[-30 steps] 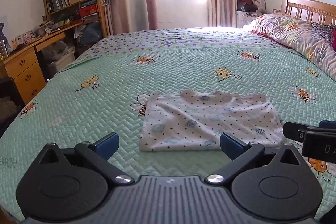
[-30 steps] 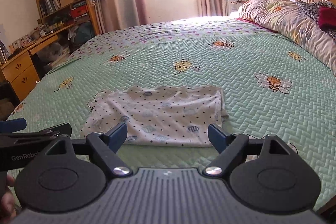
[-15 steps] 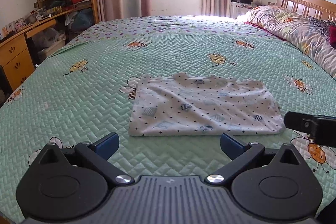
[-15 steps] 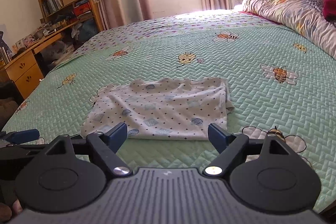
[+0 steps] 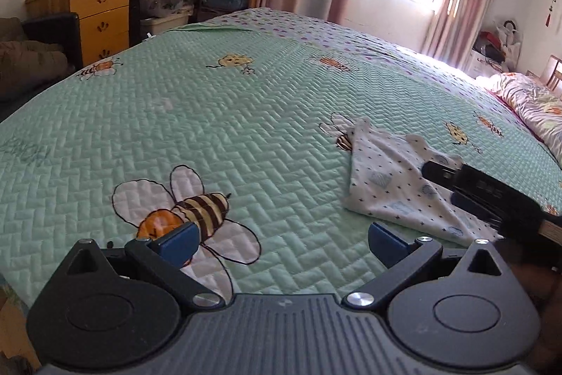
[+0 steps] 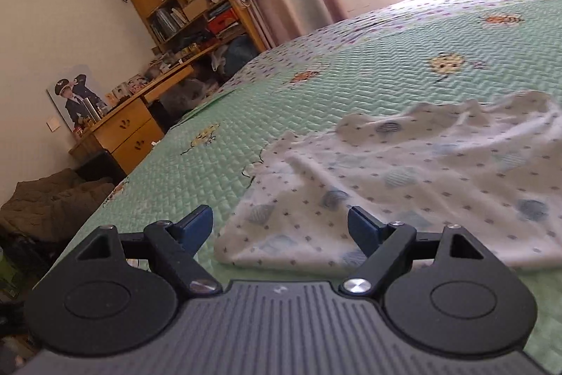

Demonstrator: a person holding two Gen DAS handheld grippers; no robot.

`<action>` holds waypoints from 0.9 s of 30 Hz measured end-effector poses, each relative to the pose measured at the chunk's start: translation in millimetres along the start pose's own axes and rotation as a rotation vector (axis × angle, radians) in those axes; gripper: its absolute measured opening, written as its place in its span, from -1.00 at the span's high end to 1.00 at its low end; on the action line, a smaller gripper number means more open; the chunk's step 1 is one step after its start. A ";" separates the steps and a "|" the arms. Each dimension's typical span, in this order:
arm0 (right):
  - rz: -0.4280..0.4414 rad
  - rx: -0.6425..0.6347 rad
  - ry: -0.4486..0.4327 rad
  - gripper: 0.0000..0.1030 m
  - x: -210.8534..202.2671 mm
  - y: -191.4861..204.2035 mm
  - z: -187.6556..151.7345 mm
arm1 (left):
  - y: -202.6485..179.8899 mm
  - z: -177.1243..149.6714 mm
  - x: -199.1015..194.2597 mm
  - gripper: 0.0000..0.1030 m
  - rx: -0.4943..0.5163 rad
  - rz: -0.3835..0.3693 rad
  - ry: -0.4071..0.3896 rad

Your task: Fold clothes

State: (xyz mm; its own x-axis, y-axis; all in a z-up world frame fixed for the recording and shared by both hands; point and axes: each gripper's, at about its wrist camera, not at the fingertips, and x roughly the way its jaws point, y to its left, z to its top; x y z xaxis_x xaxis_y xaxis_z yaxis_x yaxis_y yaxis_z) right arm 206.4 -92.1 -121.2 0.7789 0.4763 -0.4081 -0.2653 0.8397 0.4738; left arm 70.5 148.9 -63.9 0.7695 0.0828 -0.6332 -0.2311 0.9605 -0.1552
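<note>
Folded white dotted cotton garment [image 6: 404, 185] lying lower right on green quilted bee-print bed [image 5: 246, 129]; soft, light, best pinched at near corner. Both hand-held grippers, left [image 5: 281, 239] and right [image 6: 280, 227], spread apart, empty.

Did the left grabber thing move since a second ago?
Yes. The left gripper swung to its left: the folded spotted garment was centred ahead of it before, and now lies off to its right, with the wooden desk in view.

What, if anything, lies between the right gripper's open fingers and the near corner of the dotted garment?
Nothing visible. The right gripper is open, with the dotted garment directly ahead on the green quilt, its near corner between the fingers.
</note>
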 end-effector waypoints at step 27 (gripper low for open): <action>0.213 -0.044 -0.025 -0.64 14.3 44.5 -27.8 | 2.5 8.5 -11.7 -0.98 -0.021 -0.096 -0.042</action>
State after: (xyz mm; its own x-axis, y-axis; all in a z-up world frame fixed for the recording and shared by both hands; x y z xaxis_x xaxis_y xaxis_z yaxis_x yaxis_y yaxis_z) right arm 189.9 -40.6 -127.7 0.7162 0.6380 -0.2831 -0.4493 0.7318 0.5125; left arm 66.0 152.6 -50.5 0.8129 0.0023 -0.5824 -0.1672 0.9588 -0.2295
